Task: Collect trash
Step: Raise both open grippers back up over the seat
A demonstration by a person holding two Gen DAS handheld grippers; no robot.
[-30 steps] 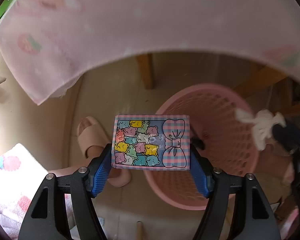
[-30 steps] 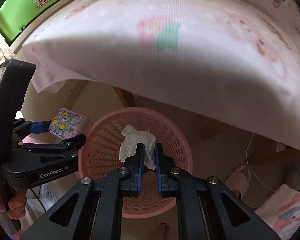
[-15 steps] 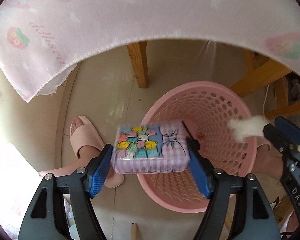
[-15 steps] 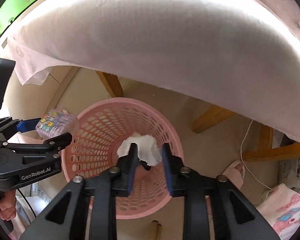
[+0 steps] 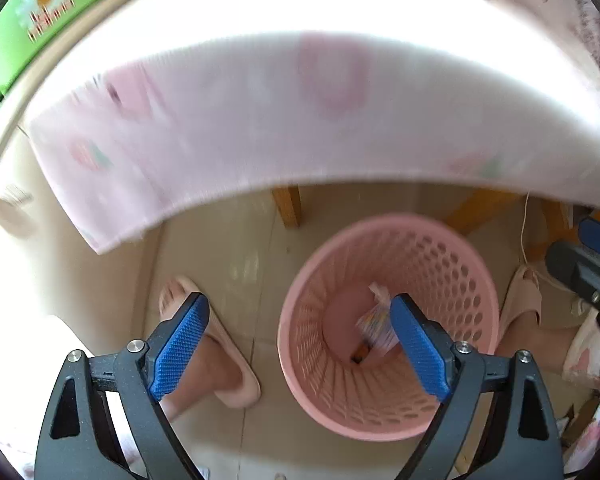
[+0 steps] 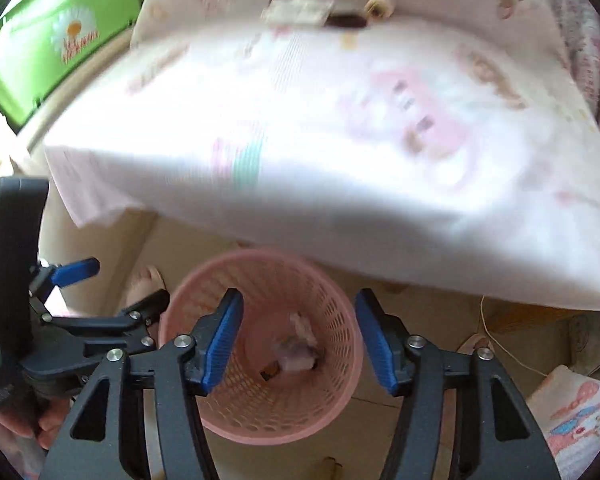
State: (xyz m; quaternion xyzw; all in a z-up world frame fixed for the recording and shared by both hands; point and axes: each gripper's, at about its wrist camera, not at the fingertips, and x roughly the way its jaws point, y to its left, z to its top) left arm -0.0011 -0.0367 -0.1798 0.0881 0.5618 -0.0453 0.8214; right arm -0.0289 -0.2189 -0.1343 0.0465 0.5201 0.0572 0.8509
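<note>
Both bits of trash are down in the pink mesh basket on the floor right now. In the left wrist view there's a small printed packet lying near the bottom, blurry, partly behind the gripper finger. In the right wrist view a crumpled white tissue sits at the bottom too, next to a small dark bit I can't make out.

The left gripper has its jaws opening, already really wide, and nothing between them; through the gap you just see floor tile, a pink slipper and the basket rim. The right gripper is opening as well, about halfway, also empty, with the tissue well below it inside the basket.

On handling, my guess: both things look super light. The tissue is soft and squashy, so any pinch anywhere on the wad would do, and there's nothing to break. The packet looks like a soft plastic-wrapped pack, a bit slick, flat-ish, so I'd take it across its two short edges with a fairly wide opening and modest squeeze so it doesn't pop out.

Further back on the tablecloth-covered worktop there's a small flat whitish thing, too blurry to name; possibly more trash.
</note>
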